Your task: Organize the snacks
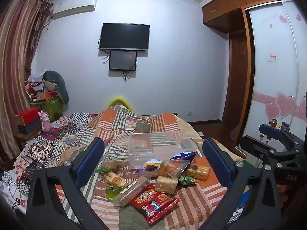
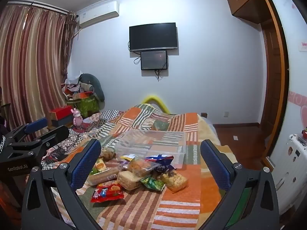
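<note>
**Mei:** On the bed (image 1: 191, 201), right in front of both claws, the snacks are lying in 1 loose heap on the patchwork quilt, and the clear plastic bin (image 1: 161, 147) is sitting just behind them, looking empty so far.

**Jun:** Are the claws holding anything?

**Mei:** No. The left claw (image 1: 153, 164) is standing with its jaws spread wide apart, nothing between the blue pads. The right claw (image 2: 150, 164) is doing the same, jaws wide and empty, hovering short of the pile. Both are tilting slightly downward toward it.

**Jun:** So sorting is not yet starting, I would judge. What is worrying you?

**Mei:** The heap itself. The red packet (image 1: 155, 204) is lying nearest, flat on the quilt, so jaws coming down on it are likely catching fabric along with the wrapper. The green jelly cup (image 1: 112, 191) is resting against the long brown biscuit pack (image 1: 132, 190); lifting 1 is probably sending the other rolling.

**Jun:** And the middle?

**Mei:** The crinkly clear bag of buns (image 1: 168, 169) is overlapping the blue packet (image 1: 183, 156) and the pale cake block (image 1: 166, 184). A wide grab there is risking 2 items at once, or a slippery wrapper sliding out.

**Jun:** The bin?

**Mei:** It is resting on soft bedding, so a nudge from either claw is likely tipping or shifting it.
</note>
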The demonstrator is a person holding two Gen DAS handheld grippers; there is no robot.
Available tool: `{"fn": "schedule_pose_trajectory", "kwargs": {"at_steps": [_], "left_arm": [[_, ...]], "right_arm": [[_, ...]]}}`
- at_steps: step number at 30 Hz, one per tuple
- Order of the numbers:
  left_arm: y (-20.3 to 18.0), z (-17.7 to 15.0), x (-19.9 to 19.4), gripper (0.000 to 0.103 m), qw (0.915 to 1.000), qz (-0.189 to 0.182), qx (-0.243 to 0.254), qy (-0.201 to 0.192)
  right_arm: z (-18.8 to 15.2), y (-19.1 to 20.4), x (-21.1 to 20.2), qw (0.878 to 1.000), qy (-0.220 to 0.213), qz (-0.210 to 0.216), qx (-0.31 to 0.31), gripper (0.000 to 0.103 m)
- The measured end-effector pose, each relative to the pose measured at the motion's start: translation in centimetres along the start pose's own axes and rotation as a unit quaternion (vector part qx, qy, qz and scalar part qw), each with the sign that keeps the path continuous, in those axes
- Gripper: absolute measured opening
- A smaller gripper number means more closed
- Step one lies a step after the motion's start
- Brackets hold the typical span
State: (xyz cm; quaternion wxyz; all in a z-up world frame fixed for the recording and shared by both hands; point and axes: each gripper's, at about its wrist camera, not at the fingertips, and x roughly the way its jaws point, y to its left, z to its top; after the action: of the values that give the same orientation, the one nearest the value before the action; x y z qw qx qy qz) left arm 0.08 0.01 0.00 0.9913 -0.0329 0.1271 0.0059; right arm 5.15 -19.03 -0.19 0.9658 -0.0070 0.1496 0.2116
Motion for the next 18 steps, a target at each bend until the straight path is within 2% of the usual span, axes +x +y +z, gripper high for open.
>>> {"fn": "schedule_pose_trajectory", "kwargs": {"at_steps": [18], "left_arm": [[0.09,-0.44,0.55,0.103,1.0000,-0.001,-0.002,-0.001]], "right_arm": [[0.01,-0.08,0.16,1.000,-0.001,-0.004,0.000,0.103]]}}
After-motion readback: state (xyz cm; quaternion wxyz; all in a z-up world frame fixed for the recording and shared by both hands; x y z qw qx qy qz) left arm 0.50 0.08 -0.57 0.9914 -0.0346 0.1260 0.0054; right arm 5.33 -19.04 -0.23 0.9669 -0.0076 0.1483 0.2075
